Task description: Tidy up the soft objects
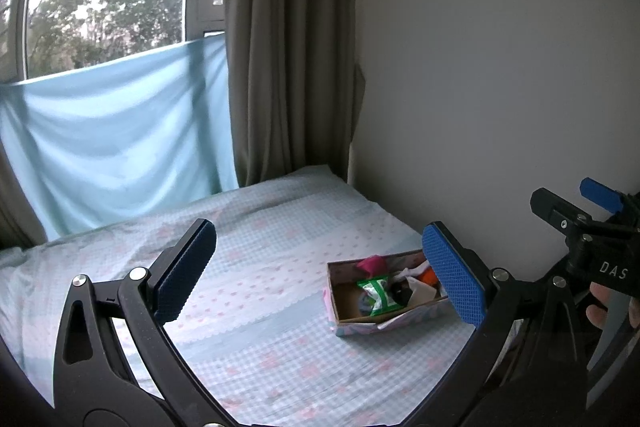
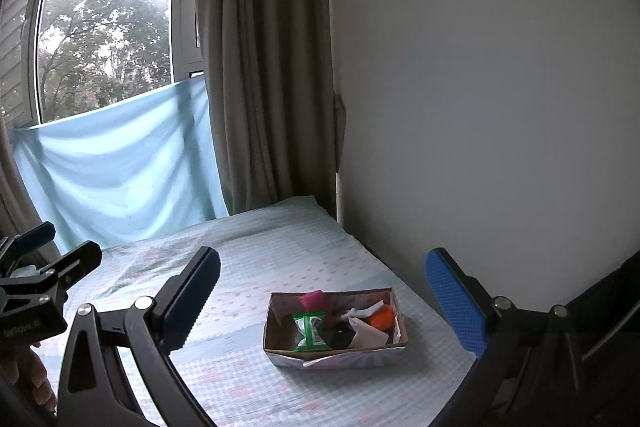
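**Both claws wide open over the bed**

At frame left hangs a pale blue cloth [image 1: 120, 131]. The left claw [image 1: 320, 271] gapes wide, gripping nothing. Lower right of centre, the cardboard box [image 2: 280, 331] of soft objects [image 2: 344, 323] rests on the checked bed [image 2: 248, 387]. The right claw [image 2: 324, 303] spreads fully, empty.

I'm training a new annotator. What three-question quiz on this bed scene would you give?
1. True or false: both grippers, left and right, are open and hold nothing.
2. Where do the small soft items lie? A) loose on the checked bedsheet B) in the shallow open cardboard box C) on the windowsill
3. What colour is the cloth hung below the window?

Key: 1 true; 2 B; 3 light blue.
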The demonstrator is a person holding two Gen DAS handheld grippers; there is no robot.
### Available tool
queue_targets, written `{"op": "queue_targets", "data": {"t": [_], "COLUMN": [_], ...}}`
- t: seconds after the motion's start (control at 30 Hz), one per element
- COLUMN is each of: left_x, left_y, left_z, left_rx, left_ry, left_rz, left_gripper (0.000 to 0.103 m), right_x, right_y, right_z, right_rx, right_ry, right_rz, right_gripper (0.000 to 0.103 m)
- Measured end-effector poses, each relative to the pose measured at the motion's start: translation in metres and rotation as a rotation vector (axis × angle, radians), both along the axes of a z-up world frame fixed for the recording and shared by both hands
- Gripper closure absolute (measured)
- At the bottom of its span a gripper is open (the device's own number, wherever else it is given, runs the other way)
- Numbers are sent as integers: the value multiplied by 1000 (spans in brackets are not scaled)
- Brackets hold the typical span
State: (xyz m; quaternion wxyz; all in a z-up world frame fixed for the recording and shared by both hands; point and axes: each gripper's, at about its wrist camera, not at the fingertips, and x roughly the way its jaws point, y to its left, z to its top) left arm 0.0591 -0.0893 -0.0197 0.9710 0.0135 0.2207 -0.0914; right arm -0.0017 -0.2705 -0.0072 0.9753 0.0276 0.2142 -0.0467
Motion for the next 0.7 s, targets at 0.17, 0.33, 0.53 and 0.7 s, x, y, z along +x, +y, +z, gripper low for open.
{"op": "queue_targets", "data": {"t": [0.17,0.33,0.53,0.7], "left_x": [1,1,2,2], "left_y": [-3,-3,1,2], "left_z": [-1,-1,0,0], "left_rx": [5,7,8,8], "left_ry": [-4,-5,-7,-10], "left_rz": [-2,-2,-1,1], "left_gripper": [0,0,0,0], "right_x": [2,4,5,5], "right_y": [-2,-5,-6,-6], "right_z": [-1,-1,-1,0], "right_rx": [6,7,13,16], "right_ry": [-3,-8,-8,-9], "right_rz": [-6,-10,-14,-13], "right_gripper": [1,1,1,1]}}
